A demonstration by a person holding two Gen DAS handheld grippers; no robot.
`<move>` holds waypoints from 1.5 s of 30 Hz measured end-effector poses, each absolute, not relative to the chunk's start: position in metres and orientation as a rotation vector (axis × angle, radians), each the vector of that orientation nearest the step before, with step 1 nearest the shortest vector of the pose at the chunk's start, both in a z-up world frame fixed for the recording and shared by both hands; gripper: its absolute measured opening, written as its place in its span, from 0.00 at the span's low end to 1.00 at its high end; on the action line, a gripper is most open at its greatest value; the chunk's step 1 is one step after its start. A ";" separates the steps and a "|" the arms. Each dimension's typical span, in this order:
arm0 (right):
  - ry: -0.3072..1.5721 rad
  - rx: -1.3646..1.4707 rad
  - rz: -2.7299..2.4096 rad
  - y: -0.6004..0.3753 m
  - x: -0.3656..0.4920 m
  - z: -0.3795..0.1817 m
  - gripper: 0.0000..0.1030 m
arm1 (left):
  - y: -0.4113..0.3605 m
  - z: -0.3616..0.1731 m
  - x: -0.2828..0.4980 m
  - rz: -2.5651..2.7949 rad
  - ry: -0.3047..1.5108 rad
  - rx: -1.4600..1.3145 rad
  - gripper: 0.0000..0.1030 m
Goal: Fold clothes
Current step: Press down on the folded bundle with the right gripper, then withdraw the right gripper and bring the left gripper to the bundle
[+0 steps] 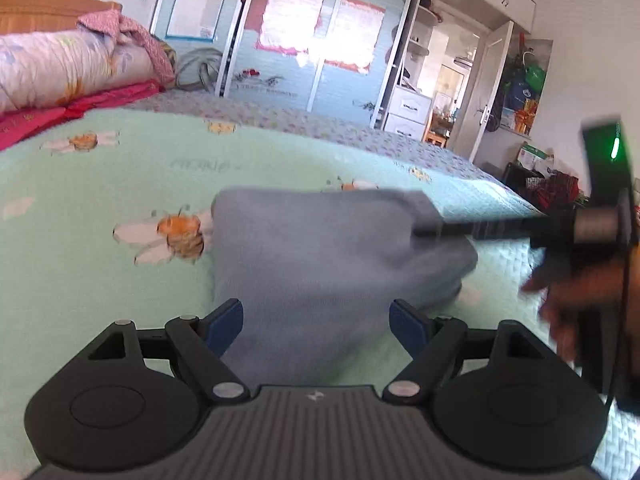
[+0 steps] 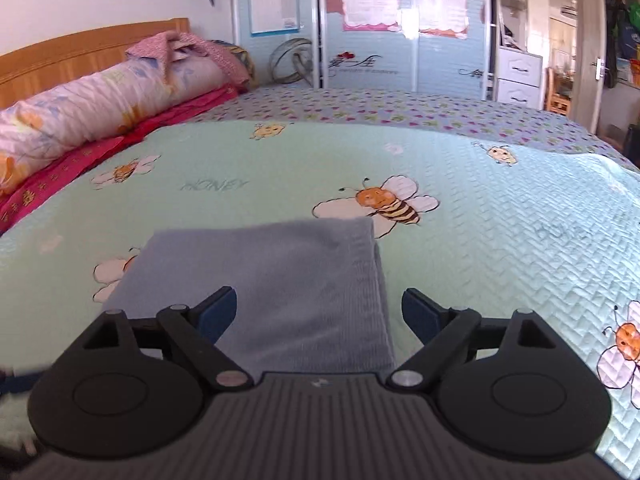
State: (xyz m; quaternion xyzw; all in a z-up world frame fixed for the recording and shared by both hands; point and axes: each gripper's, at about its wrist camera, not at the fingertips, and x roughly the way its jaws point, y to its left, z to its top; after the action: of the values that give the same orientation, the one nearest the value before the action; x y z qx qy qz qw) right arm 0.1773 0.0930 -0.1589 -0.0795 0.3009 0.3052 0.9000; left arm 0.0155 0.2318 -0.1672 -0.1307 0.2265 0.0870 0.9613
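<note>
A blue-grey knitted garment point(image 2: 280, 280) lies folded into a thick rectangle on the bed's pale green quilted bedspread point(image 2: 500, 240), which is printed with cartoon bees; taking the garment as the landmark, one bee point(image 2: 384, 204) sits just past its far right corner. Its long axis runs away from both grippers, from near edge to far edge. The right gripper point(image 2: 318, 316) hangs directly over the near end, jaws spread wide with nothing between them, the garment's right folded edge inside the gap; the left gripper point(image 1: 316, 324) hovers over the same near edge, jaws likewise spread and empty; the two look about equally near. In the left wrist view the other handheld gripper and a person's hand point(image 1: 560, 292) show blurred beside the garment's right side. The fabric looks soft, ribbed and matte, several layers deep; the bedspread has a stitched woven texture. Beyond the garment's far left, a rolled floral duvet point(image 2: 100, 108) rests against a wooden headboard point(image 2: 80, 56).
</note>
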 end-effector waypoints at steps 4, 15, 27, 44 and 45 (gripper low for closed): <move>0.769 -0.130 0.617 0.077 0.191 -0.186 0.87 | 0.224 -0.181 0.044 0.135 0.586 -0.215 0.81; 0.534 -0.018 0.637 0.065 0.196 -0.156 0.87 | 0.214 -0.164 0.078 0.118 0.591 -0.156 0.82; 0.485 0.124 0.680 0.071 0.197 -0.107 0.87 | 0.230 -0.141 0.066 0.174 0.549 -0.223 0.79; 0.706 0.260 0.568 0.043 0.184 -0.106 0.83 | 0.233 -0.096 0.039 0.259 0.629 -0.261 0.80; 0.710 0.276 0.541 0.036 0.168 -0.100 0.83 | 0.230 -0.089 0.036 0.287 0.648 -0.265 0.80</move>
State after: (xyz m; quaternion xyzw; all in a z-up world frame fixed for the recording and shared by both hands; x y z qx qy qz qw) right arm 0.1683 0.0364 -0.1002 0.1328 0.3420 0.2606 0.8930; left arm 0.0357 0.2302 -0.0886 -0.1293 0.3165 0.1401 0.9292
